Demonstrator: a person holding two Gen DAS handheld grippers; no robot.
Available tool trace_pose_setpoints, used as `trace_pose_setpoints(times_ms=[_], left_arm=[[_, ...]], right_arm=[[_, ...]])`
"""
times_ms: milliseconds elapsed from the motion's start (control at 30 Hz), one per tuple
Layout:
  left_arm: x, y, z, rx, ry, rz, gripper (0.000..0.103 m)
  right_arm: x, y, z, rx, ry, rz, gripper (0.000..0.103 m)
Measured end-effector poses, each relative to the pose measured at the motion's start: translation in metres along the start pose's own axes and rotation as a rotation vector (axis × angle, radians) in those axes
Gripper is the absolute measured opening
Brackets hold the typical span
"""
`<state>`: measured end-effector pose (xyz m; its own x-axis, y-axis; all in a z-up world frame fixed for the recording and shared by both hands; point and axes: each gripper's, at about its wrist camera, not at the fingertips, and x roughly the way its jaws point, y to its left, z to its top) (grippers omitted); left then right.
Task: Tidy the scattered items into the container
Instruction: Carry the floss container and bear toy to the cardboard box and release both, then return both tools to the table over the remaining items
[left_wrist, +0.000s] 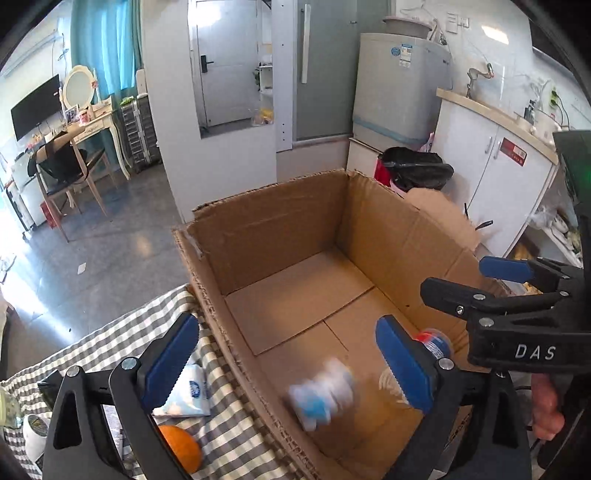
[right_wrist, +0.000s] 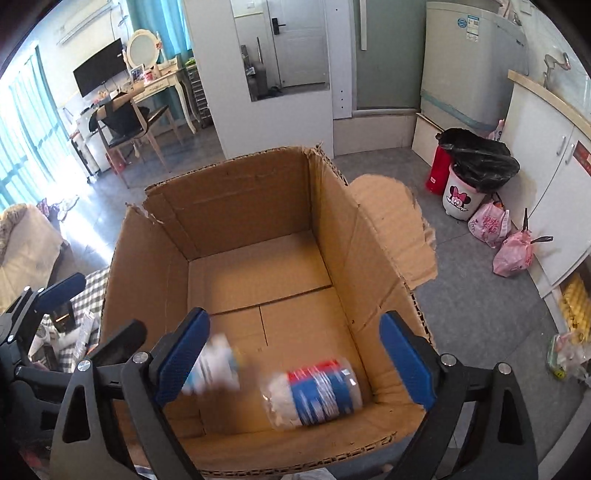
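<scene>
An open cardboard box (left_wrist: 280, 229) (right_wrist: 236, 206) stands in front of both grippers. My left gripper (left_wrist: 290, 326) hangs open over the box's near left part. A white and blue packet (left_wrist: 321, 395) shows as a blur inside the box, clear of the pads. My right gripper (right_wrist: 295, 319) is open above the box as well. Below it, a clear jar with a blue and red label (right_wrist: 317, 391) lies on its side on the box floor. The blurred packet (right_wrist: 218, 365) is beside the right gripper's left finger. An orange (left_wrist: 181, 446) and another white packet (left_wrist: 188, 391) lie on the checked cloth (left_wrist: 122, 332) left of the box.
A bin with a black bag (right_wrist: 476, 162) and pink bags (right_wrist: 513, 251) stand on the grey floor to the right, by white cabinets (left_wrist: 491, 177). A torn box flap (right_wrist: 391, 229) sticks out on the right. A chair and desk (left_wrist: 70, 162) are at the far left.
</scene>
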<state>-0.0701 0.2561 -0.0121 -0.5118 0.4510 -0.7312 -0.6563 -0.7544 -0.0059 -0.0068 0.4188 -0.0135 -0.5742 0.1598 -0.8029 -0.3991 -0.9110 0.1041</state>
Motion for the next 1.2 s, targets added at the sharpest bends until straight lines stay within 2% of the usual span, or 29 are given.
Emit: trace_pose_setpoints(times_ms=[200, 400, 600, 733, 900, 1067, 1200], left_arm=[[-0.024, 0.025, -0.011, -0.044, 0.003, 0.078, 0.099], [-0.081, 0.073, -0.038, -0.132, -0.008, 0.233, 0.099], [-0.146, 0.144, -0.086, -0.233, -0.035, 0.376, 0.103], [-0.169, 0.192, -0.128, -0.338, -0.017, 0.46, 0.103], [-0.17, 0.233, -0.18, -0.444, 0.054, 0.483, 0.103], [-0.147, 0.229, -0.216, -0.492, 0.098, 0.429, 0.103], [-0.122, 0.22, -0.223, -0.491, 0.121, 0.369, 0.103]], right_arm=[[-0.02, 0.014, -0.004, -0.022, -0.03, 0.017, 0.093], [-0.055, 0.059, -0.016, -0.116, -0.077, 0.055, 0.093], [-0.084, 0.122, -0.037, -0.246, -0.125, 0.129, 0.093], [-0.077, 0.165, -0.052, -0.321, -0.102, 0.17, 0.093], [-0.045, 0.21, -0.074, -0.38, -0.012, 0.191, 0.093], [-0.006, 0.249, -0.101, -0.458, 0.028, 0.144, 0.093], [0.023, 0.264, -0.111, -0.486, 0.064, 0.131, 0.093]])
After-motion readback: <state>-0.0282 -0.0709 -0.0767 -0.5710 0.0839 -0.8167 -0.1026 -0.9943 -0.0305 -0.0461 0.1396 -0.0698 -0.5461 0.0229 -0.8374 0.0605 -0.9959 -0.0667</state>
